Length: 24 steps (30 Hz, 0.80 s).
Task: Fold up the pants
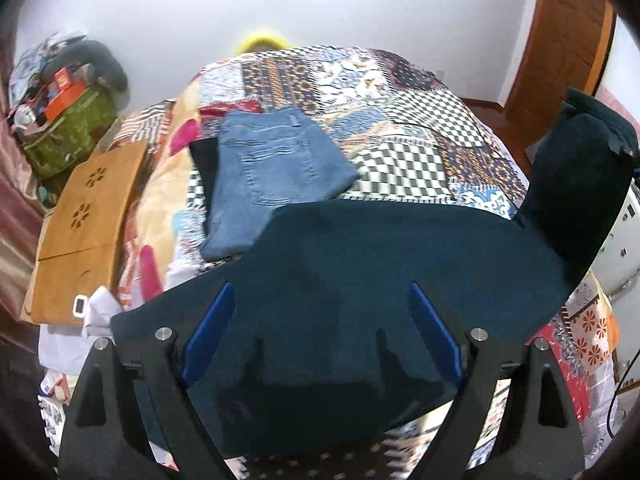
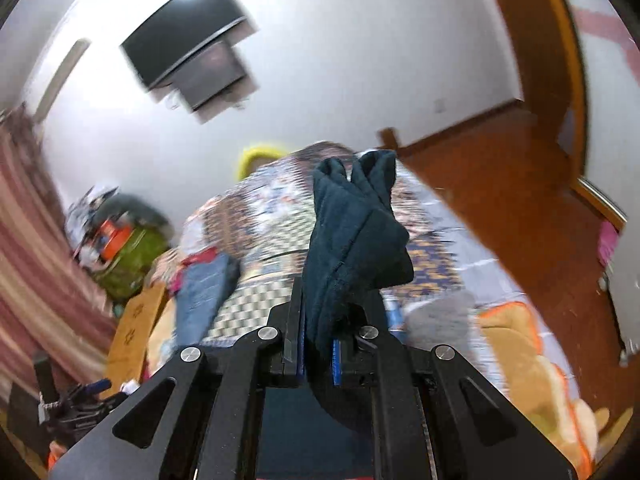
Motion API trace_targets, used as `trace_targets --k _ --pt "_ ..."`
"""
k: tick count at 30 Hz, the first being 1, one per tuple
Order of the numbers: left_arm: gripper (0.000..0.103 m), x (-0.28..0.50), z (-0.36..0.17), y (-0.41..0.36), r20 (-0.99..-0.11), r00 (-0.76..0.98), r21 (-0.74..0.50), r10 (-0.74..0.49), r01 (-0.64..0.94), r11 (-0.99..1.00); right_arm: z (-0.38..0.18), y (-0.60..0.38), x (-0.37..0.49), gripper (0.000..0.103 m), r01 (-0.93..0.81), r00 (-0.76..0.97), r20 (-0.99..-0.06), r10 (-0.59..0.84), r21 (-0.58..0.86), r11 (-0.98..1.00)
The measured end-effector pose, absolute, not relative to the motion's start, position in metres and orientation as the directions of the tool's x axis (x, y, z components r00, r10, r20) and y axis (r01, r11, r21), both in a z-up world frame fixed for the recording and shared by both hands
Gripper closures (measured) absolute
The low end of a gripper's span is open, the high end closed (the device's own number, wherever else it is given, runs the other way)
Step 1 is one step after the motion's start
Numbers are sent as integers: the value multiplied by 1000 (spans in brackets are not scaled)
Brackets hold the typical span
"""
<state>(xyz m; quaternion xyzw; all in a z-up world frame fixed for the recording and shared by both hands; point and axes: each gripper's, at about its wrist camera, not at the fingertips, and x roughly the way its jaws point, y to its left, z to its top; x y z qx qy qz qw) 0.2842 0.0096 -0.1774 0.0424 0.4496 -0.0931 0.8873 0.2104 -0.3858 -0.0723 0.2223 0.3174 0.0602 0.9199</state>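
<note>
Dark teal pants (image 1: pixel 360 264) lie spread across the near part of the bed, under the left gripper (image 1: pixel 324 308), whose blue pads stand wide apart above the cloth and press on nothing. One end of the same pants rises at the right edge of the left view, lifted off the bed. The right view shows why: the right gripper (image 2: pixel 318 344) is pinched tight on a bunched fold of the teal cloth, which sticks up in front of its camera; only this view shows that grip. Just beyond the teal pants, only the left view shows clearly a folded pair of blue jeans (image 1: pixel 272 172), lying on the patchwork bedspread (image 1: pixel 420 128) with a back pocket facing up. That makes two pairs of trousers in all. Left of the jeans sits one tan board (image 1: pixel 92 224) with flower cut-outs. Farther left is a green bag (image 1: pixel 68 136) heaped with clutter. At the far edge of the bed one yellow object (image 1: pixel 262 42) shows. On the far wall the right view shows one dark screen (image 2: pixel 188 32), and to the right a wooden door (image 2: pixel 532 40).
</note>
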Motion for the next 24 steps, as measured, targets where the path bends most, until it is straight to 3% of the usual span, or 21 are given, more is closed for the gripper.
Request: trace_targets --k 7,12,19,24 --pt "14 270 -183 53 -807 579 -42 -118 144 989 -95 -301 246 95 -124 693 -602 396 441 889" --pt "14 266 -193 69 -818 564 -60 -111 109 992 -138 -242 256 95 -214 562 -691 456 411 886" --pt "14 268 -204 66 -831 545 -59 -110 110 992 -191 -188 242 93 -338 407 -824 394 264 903" --pt "14 271 -202 49 -828 549 -41 -112 139 989 -195 -190 233 84 -370 372 -840 395 256 893"
